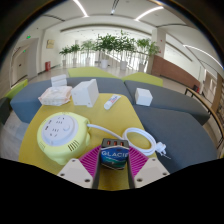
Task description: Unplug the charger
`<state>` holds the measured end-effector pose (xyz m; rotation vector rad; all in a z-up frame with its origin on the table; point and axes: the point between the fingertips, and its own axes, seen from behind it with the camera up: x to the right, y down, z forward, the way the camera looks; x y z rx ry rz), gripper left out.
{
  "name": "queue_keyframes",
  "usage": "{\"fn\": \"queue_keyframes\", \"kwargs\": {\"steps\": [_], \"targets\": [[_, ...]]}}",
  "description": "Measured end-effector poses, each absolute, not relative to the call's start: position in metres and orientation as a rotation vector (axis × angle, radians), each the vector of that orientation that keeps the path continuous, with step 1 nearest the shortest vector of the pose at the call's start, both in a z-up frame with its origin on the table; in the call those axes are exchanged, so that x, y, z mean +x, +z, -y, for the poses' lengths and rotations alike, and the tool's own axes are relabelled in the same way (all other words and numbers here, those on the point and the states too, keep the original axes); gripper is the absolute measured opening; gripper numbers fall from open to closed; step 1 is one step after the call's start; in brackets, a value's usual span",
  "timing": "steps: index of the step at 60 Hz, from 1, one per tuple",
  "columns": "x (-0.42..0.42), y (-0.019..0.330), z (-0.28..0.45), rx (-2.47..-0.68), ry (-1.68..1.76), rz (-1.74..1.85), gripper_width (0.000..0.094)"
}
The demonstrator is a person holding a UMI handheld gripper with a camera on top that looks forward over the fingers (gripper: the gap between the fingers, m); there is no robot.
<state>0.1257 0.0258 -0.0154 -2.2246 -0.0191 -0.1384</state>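
Note:
My gripper [112, 166] is shut on a dark charger [113, 158] with a blue-green label and USB ports on its far end; both magenta pads [92, 161] press its sides. It is held above the yellow and grey table [110, 118]. A round yellow-green power strip [62, 133] with several sockets lies just ahead to the left of the fingers, apart from the charger. A coiled white cable [139, 140] lies ahead to the right.
White boxes [85, 93] and a flat white pack [54, 96] stand further back on the table, with a white remote-like item [112, 101] and a small white cube [143, 96]. Potted plants [110, 47] line the back of the room.

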Motion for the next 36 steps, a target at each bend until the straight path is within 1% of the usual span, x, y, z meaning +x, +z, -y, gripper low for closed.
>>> {"fn": "queue_keyframes", "kwargs": {"steps": [1,3,4,5,6,7,9,10,13,16,26,32,36], "targets": [[0.126,-0.016,-0.025,-2.234,-0.140,0.021,0.0432],[0.126,-0.009,-0.020,-2.251,-0.138,0.022,0.0538],[0.125,-0.008,-0.018,-2.257,-0.127,0.022,0.0654],[0.123,-0.008,-0.016,-2.263,-0.115,0.023,0.0699],[0.121,-0.006,-0.013,-2.267,-0.099,0.025,0.0846],[0.118,-0.003,-0.011,-2.269,-0.083,0.028,0.0864],[0.114,0.001,-0.006,-2.271,-0.052,0.036,0.0813],[0.112,0.004,-0.002,-2.274,-0.038,0.041,0.0809],[0.111,0.012,0.011,-2.282,-0.027,0.041,0.0846],[0.114,0.022,0.026,-2.287,-0.031,0.047,0.0853],[0.119,0.063,0.081,-2.271,-0.063,0.097,0.0850],[0.117,0.078,0.112,-2.257,-0.043,0.135,0.0848],[0.113,0.081,0.129,-2.255,-0.027,0.153,0.0846]]}}
